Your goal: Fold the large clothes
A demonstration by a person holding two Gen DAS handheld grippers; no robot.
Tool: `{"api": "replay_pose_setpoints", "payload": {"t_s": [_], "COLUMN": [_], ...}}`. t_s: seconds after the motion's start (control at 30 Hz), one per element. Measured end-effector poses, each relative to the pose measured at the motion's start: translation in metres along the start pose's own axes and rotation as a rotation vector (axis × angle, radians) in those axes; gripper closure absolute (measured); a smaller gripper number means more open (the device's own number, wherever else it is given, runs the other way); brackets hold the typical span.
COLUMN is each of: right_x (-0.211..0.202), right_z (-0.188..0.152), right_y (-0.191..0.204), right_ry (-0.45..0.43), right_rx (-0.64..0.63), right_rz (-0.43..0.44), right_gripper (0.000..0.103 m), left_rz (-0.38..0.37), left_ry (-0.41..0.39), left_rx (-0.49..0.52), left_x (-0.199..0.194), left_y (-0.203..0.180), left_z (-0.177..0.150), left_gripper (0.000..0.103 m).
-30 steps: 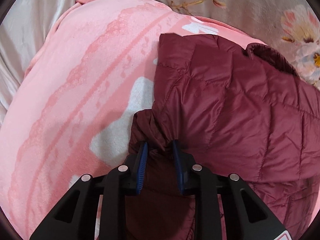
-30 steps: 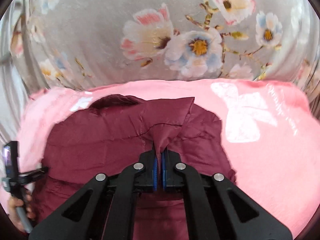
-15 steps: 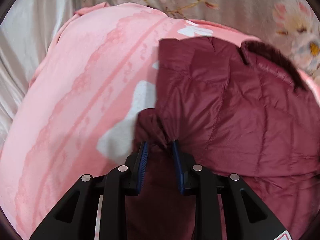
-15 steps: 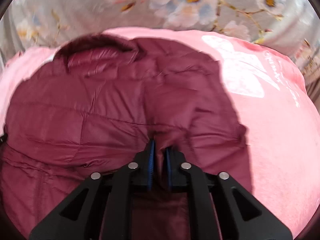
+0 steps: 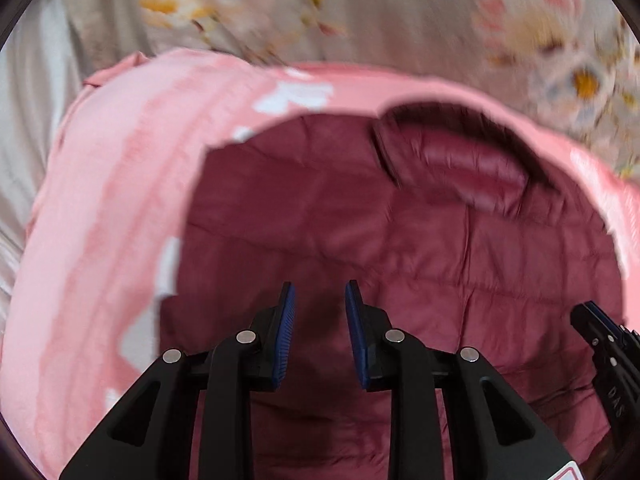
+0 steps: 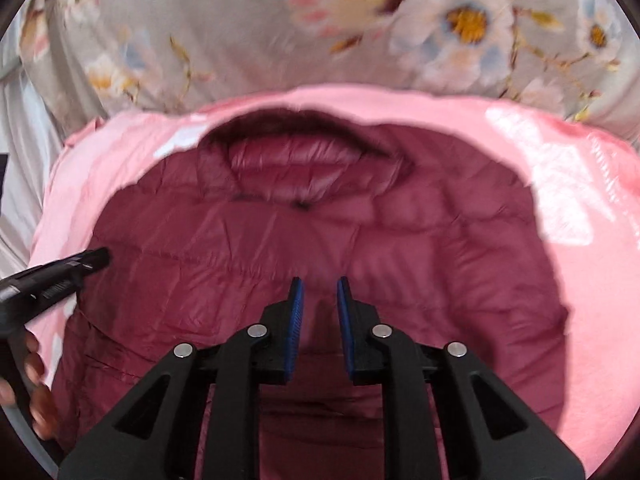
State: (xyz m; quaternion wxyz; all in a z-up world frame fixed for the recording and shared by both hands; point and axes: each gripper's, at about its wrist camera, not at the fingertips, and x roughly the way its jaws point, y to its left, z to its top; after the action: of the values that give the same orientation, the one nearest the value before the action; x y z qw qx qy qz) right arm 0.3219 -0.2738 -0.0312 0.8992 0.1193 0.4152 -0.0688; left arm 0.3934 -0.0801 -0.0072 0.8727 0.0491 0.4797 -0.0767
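Jaws on my left gripper (image 5: pixel 319 320) stand slightly apart with nothing pinched between the blue pads; they hang just over the maroon quilted puffer jacket (image 5: pixel 400 248). On my right gripper (image 6: pixel 319 312) the jaws are opening, and between them I see only the jacket's surface lying below, not pressed by the pads. I see the jacket spread flat on a pink blanket (image 6: pixel 580 280), its glossy collar (image 6: pixel 296 168) at the far end, toward a grey floral sheet (image 6: pixel 240 20). From the right wrist camera the left gripper pokes in at the left edge over the jacket's side, with the fingers (image 6: pixel 36 364) of the person's hand wrapped around its handle. The left wrist view is blurred.
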Motion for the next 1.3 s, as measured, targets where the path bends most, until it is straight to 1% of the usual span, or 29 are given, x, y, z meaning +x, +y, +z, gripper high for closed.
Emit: {"api": "replay_pose_setpoints", "payload": {"t_s": [0.03,0.07,0.2,0.27,0.37,0.47,0.63,0.97,1.2,1.3], "right_x": [0.009,0.015,0.018,0.019,0.019,0.022,0.023,0.024,0.023,0.023], "right_z": [-0.007,-0.014,-0.029,-0.032,-0.035,-0.034,-0.033,-0.033,-0.033,-0.033], "right_y": [0.0,0.0,-0.001,-0.002,0.003,0.005,0.003,0.003,0.003,0.001], "right_ry": [0.017,0.029,0.005,-0.007,-0.018,-0.019,-0.018,-0.019,-0.019,-0.02], "right_rx": [0.004,0.007,0.005,0.005,-0.018,-0.024,-0.022,-0.025,-0.021,-0.008], "right_rz": [-0.002,-0.007,-0.006,-0.009,-0.037,-0.044,-0.04,-0.044,-0.04,-0.021], "right_gripper": [0.087,0.087,0.087,0.087,0.087,0.087,0.086,0.086,0.086,0.085], "left_rz": [0.012,0.032,0.085,0.085,0.083,0.085,0.114,0.134,0.134,0.133], "left_ry": [0.011,0.005,-0.066,-0.088,-0.104,-0.11,-0.115,-0.116,-0.116,-0.116], "left_rx": [0.009,0.018,0.058,0.054,0.049,0.052,0.073,0.088,0.088,0.089], "left_x": [0.01,0.016,0.024,0.026,0.027,0.027,0.028,0.029,0.029,0.029], "left_y": [-0.006,-0.01,-0.02,-0.02,-0.019,-0.021,-0.026,-0.03,-0.031,-0.031], "left_z": [-0.006,-0.012,-0.029,-0.034,-0.038,-0.04,-0.041,-0.041,-0.041,-0.04], "left_gripper": [0.079,0.079,0.079,0.079,0.079,0.079,0.079,0.079,0.079,0.079]}}
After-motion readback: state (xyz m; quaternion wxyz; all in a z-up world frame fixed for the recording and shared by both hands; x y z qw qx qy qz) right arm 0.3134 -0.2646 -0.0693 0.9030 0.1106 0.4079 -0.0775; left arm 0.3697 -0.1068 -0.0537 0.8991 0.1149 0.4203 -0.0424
